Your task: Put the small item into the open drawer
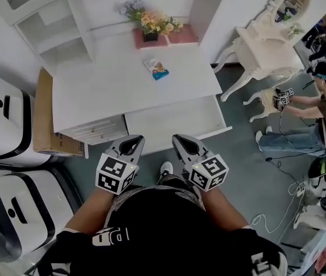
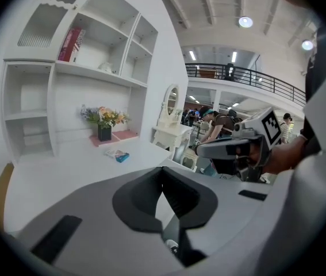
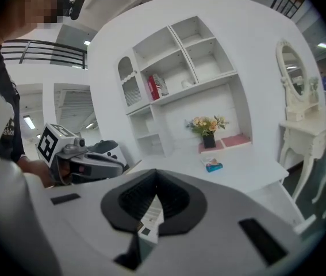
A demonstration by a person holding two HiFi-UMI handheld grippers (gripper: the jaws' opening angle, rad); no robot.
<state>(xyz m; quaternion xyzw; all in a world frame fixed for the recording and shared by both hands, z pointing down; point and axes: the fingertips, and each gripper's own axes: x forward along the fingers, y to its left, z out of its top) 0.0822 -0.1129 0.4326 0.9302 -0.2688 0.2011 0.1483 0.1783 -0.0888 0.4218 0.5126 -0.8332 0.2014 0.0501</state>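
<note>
- My left gripper point(image 2: 163, 170) has its jaws together with nothing between them. It hangs in the air in front of the desk, touching nothing.
- My right gripper point(image 3: 153, 174) is likewise closed and empty, level with the left one and just beside it.
- Directly ahead of both gripper tips is the open drawer point(image 1: 171, 121), pulled out from under the white desk point(image 1: 111, 91). It looks shallow and white inside, and I can make out nothing in it.
- Beyond the drawer, the small item point(image 1: 157, 69) lies flat on the desk top. It sits towards the back, well apart from both grippers and not yet touched.
- Behind it, a pot of flowers point(image 1: 151, 25) stands near the back wall.
- I judge the item to be a thin blue and orange packet: light, and perhaps glossy and slippery.
- Because it lies flat, I expect I will have to open the jaws and pinch it across its narrower width, low at the edges.
- A light squeeze should do, since a hard one could crease it or push it away across the smooth desk.
</note>
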